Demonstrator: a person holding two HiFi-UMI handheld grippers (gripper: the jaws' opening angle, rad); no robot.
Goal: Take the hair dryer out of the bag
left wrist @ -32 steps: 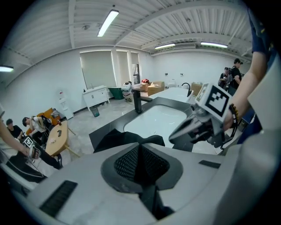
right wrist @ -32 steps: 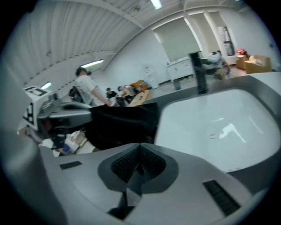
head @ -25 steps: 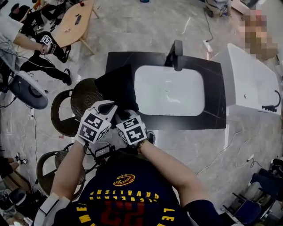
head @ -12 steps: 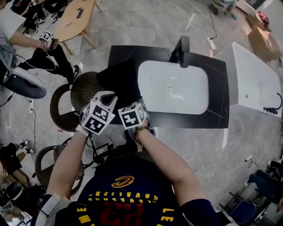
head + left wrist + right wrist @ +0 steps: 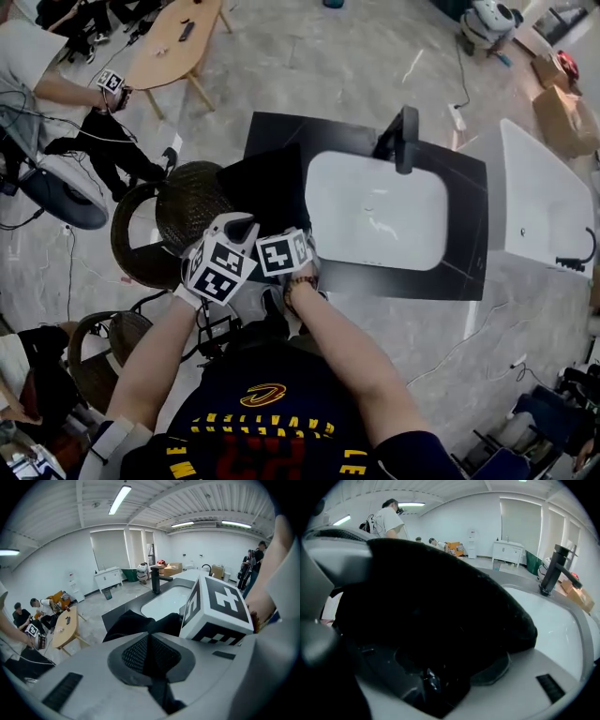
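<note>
Here, the left tongs (image 5: 242, 225) and right tongs (image 5: 286, 234) both clamp the black bag (image 5: 267, 183) at the tabletop (image 5: 469, 234) edge, the hair dryer unseen, presumably inside; thin fabric slipping could drop it.

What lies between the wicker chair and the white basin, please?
The black bag lies between the wicker chair and the white basin, as the head view shows.
</note>
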